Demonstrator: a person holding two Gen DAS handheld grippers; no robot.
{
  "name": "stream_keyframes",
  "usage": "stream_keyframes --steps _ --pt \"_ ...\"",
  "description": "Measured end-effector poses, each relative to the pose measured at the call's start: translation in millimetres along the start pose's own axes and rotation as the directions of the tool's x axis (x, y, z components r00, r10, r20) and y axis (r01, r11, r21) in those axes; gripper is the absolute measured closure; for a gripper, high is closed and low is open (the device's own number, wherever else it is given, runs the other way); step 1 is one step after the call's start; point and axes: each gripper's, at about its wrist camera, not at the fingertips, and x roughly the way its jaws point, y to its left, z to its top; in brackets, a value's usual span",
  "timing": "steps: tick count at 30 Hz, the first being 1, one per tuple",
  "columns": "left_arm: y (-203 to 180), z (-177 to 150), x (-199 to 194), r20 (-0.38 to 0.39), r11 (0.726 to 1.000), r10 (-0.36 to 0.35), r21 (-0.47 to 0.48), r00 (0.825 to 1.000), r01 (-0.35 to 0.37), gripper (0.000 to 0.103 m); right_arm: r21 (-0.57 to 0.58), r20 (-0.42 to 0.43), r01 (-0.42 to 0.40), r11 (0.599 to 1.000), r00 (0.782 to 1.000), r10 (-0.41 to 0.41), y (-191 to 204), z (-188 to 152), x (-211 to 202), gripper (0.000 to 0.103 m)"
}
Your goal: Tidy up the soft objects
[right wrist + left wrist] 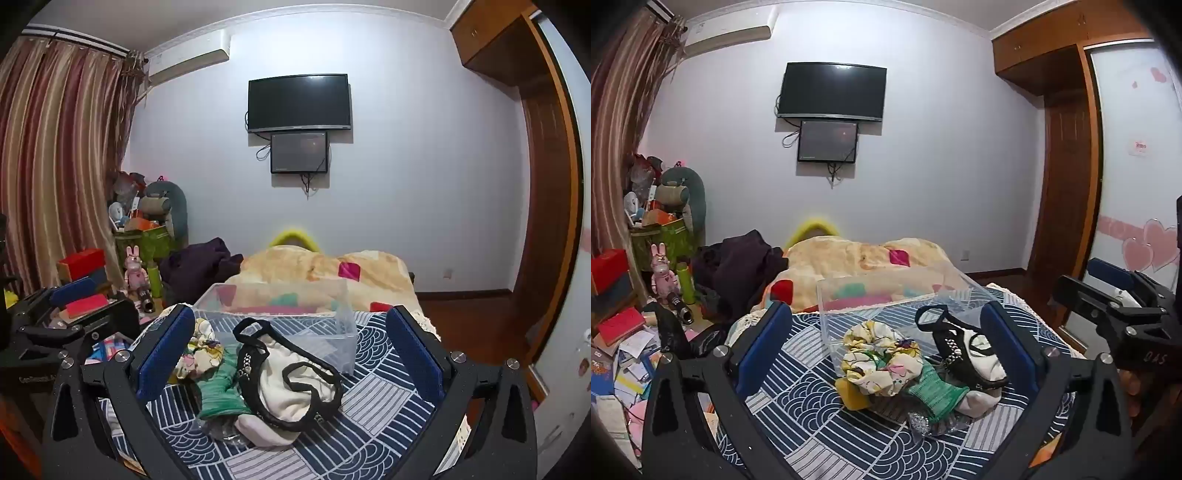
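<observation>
Bed [798,417]: soft pile — floral scrunchie [882,354], green sock [932,391]; clear box [886,299] behind. Left gripper [886,345], right gripper [291,354]: fingers spread, empty.

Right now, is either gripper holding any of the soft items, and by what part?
Nothing is held. The left gripper and right gripper both stand open above the pile of soft items on the bed, touching none.

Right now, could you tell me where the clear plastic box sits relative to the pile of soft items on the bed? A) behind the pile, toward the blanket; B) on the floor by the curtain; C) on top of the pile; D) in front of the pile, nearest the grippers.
A: the clear plastic box stands on the patterned bedcover beyond the pile of soft items, with the yellow blanket behind it.
</observation>
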Motion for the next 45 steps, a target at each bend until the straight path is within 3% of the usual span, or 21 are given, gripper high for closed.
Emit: stream_keyframes --steps 45 --pt "1 0 -9 0.039 1.000 0.012 0.004 0.999 -0.013 0.000 -0.010 0.019 -0.007 1.000 1.000 0.008 5 4 -6 0.000"
